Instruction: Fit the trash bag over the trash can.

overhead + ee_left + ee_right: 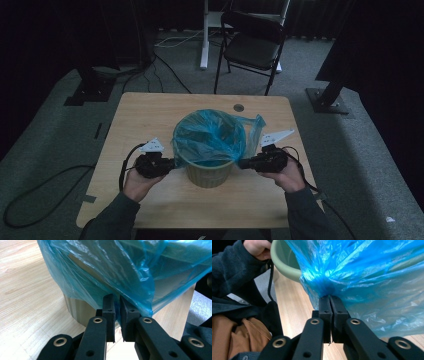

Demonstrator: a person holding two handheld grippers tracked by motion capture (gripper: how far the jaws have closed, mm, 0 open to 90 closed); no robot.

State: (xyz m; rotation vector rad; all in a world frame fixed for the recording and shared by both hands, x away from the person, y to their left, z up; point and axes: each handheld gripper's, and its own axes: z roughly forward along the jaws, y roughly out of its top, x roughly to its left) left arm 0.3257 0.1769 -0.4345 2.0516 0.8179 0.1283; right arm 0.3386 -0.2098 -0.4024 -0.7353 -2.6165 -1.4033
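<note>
A pale round bin (207,176) stands in the middle of the wooden table (145,117), lined with a blue plastic bag (210,134) folded over its rim. My left gripper (173,163) is at the bin's left side. In the left gripper view its jaws (117,300) stand a narrow gap apart, with the hanging edge of the bag (100,267) at their tips and the bin wall (77,312) behind. My right gripper (243,162) is at the bin's right side. In the right gripper view its jaws (330,299) are pressed together on a gathered fold of the bag (362,277).
A black folding chair (252,42) stands beyond the table's far edge. Black stand bases (87,90) (327,100) and cables lie on the carpet at either side. The person's other hand (258,248) is by the bin rim (284,263).
</note>
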